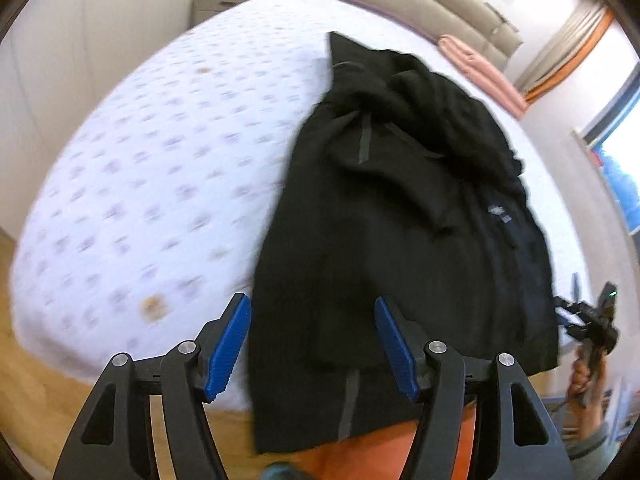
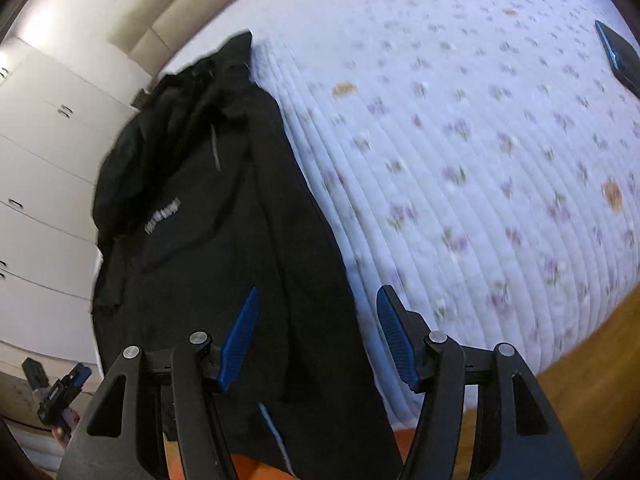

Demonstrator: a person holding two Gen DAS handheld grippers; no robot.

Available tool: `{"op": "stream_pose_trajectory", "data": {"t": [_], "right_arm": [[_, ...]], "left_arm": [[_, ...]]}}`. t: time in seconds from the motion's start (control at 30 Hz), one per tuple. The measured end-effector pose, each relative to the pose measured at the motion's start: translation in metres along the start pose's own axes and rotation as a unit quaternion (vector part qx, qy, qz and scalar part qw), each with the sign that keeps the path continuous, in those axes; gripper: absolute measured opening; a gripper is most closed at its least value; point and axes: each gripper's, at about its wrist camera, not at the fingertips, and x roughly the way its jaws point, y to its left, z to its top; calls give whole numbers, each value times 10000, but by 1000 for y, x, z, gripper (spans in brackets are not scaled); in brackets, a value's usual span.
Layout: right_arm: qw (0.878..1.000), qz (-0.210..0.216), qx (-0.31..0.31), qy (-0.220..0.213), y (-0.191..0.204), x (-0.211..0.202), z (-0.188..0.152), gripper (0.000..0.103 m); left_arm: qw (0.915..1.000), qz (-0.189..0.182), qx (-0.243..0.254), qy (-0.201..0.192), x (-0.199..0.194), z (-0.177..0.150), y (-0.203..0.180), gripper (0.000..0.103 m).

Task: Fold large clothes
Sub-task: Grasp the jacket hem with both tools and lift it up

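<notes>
Left wrist view: a long black fabric coat [image 1: 400, 220] w/ grey strips lies lengthwise on a white quilted, flower-print bed [image 1: 140, 180], its hem hanging over the near edge. The left gripper [image 1: 312, 344] hovers over the hem, blue pads wide apart, holding nothing. Judgement: to fold well, each gripper should pinch one hem corner & lift evenly.

Right wrist view: right gripper [image 2: 318, 336] also spread wide & empty, above the coat's bed-side edge.
</notes>
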Motion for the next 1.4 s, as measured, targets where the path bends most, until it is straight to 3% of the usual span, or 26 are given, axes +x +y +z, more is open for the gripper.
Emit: {"op": "stream_pose_trajectory", "data": {"t": [0.13, 0.27, 0.37, 0.47, 0.53, 0.6, 0.73, 0.83, 0.87, 0.93, 1.03, 1.07, 1.1, 1.13, 1.23, 1.4], "right_arm": [[9993, -240, -232, 142, 10, 10, -9, 64], [9975, -455, -522, 168, 25, 16, -16, 64], [9959, -568, -669, 217, 29, 16, -22, 64], [9966, -426, -642, 291, 23, 12, -27, 64], [9967, -258, -681, 348, 18, 9, -32, 47], [9955, -231, -865, 295, 18, 1, -37, 42], [9952, -96, -883, 400, 10, -4, -45, 44], [9955, -53, -770, 553, 1, 1, -49, 49], [9955, -59, -751, 568, -1, 1, -51, 50], [9954, -40, -736, 618, -3, 1, -54, 54], [9943, 21, -782, 720, 1, 5, -56, 56], [9940, 13, -815, 729, 3, 3, -59, 56], [9935, -16, -870, 737, 6, 2, -60, 52], [9920, -124, -1005, 753, 11, 1, -62, 40], [9898, -318, -1192, 716, 24, -4, -64, 19], [9936, 51, -1023, 473, 35, -40, -56, 14]], "left_arm": [[9981, -388, -407, 233, 13, -13, 28, 67], [9963, -474, -497, 519, 42, -24, 35, 64], [9960, -634, -350, 516, 46, -29, 28, 50], [9958, -746, -166, 507, 45, -32, 21, 20], [9963, -734, -20, 445, 39, -33, 17, 18], [9959, -812, -5, 409, 34, -32, 16, 18], [9941, -957, -138, 491, 31, -34, 24, 19], [9937, -900, -115, 653, 36, -41, 24, 36], [9932, -919, -116, 707, 38, -43, 23, 46], [9929, -907, -56, 763, 40, -48, 18, 53], [9945, -731, 31, 747, 43, -48, 9, 53], [9950, -673, 28, 741, 43, -48, 7, 44], [9955, -587, 55, 738, 43, -47, 5, 23], [9961, -481, 118, 737, 42, -46, 2, 15], [9970, -511, 63, 569, 29, -43, -3, 10], [9957, -913, -141, -36, -19, -24, -13, 9]]}}
